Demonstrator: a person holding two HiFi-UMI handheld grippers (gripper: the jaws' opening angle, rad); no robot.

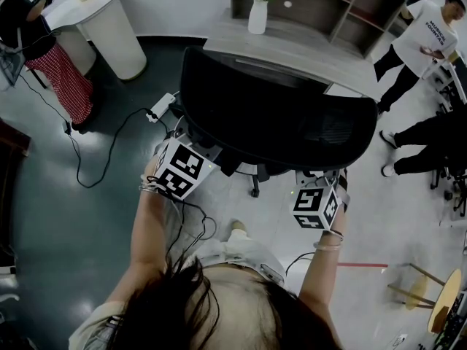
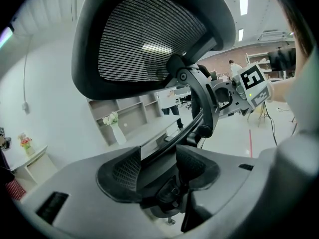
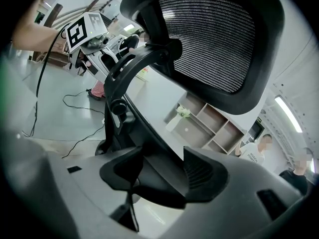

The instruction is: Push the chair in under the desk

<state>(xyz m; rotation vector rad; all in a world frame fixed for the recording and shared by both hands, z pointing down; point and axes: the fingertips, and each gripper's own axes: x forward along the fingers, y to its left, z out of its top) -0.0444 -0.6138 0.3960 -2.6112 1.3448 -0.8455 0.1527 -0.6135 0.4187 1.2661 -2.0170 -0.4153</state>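
At the near edge of the worktop (image 1: 292, 46), one black mesh chair (image 1: 277, 111) is seen, its backrest turned toward the person. Two hand-held grippers are set against its rear frame. The left hand-held gripper (image 1: 198, 149) is clamped on the dark curved frame at the left. The right hand-held gripper (image 1: 321, 176) is clamped likewise at the right. One white vase (image 1: 257, 17) of flowers is placed by the far edge. One round table (image 1: 109, 20) is seen beyond the left edge.
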